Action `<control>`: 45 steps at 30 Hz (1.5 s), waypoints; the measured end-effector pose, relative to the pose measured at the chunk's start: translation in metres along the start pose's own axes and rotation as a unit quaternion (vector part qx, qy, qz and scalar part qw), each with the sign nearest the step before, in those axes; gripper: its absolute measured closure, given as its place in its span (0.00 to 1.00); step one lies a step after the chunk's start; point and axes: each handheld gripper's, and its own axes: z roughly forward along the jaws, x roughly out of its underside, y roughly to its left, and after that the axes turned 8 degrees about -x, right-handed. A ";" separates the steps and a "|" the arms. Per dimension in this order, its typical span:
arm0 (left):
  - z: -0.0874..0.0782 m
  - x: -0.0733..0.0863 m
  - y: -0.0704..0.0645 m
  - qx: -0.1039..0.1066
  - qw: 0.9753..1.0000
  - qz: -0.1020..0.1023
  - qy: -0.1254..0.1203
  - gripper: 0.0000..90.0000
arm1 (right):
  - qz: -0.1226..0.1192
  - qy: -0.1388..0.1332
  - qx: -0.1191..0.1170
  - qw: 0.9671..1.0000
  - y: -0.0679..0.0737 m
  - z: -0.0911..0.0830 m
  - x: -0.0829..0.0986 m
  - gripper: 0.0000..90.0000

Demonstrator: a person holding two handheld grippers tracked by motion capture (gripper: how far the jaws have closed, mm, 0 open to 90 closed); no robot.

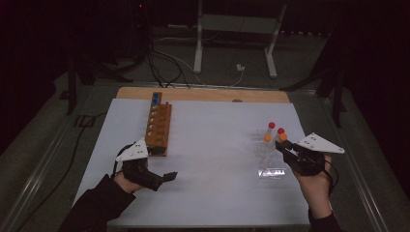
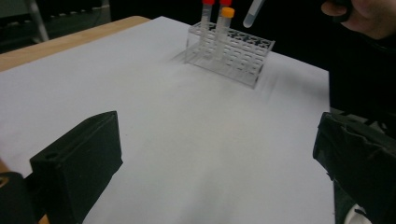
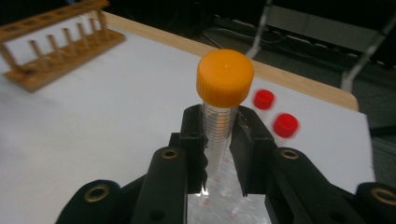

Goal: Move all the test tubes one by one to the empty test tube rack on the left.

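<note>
my right gripper (image 3: 219, 144) pinches a clear, ribbed plastic tube with a smooth orange screw cap (image 3: 224, 78), lifted above the transparent acrylic rack (image 1: 269, 159) at the right of the white sheet (image 1: 212, 145). two red-capped tubes (image 3: 285, 125) stand in that rack. my left gripper (image 1: 164, 178) hovers low with blocky matte jaws wide apart, holding nothing, near the wooden peg rack (image 1: 158, 127).
</note>
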 end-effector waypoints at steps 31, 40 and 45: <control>0.026 -0.025 -0.015 0.052 0.998 0.026 0.007 0.02 | -0.057 0.062 -0.149 0.985 0.081 0.058 0.003 0.83; 0.036 -0.040 -0.022 0.070 0.997 0.039 0.003 0.02 | -0.072 0.076 -0.180 0.978 0.099 0.067 0.004 0.83; 0.044 -0.047 -0.026 0.079 0.996 0.049 0.001 0.04 | -0.077 0.081 -0.193 0.975 0.106 0.069 0.004 0.83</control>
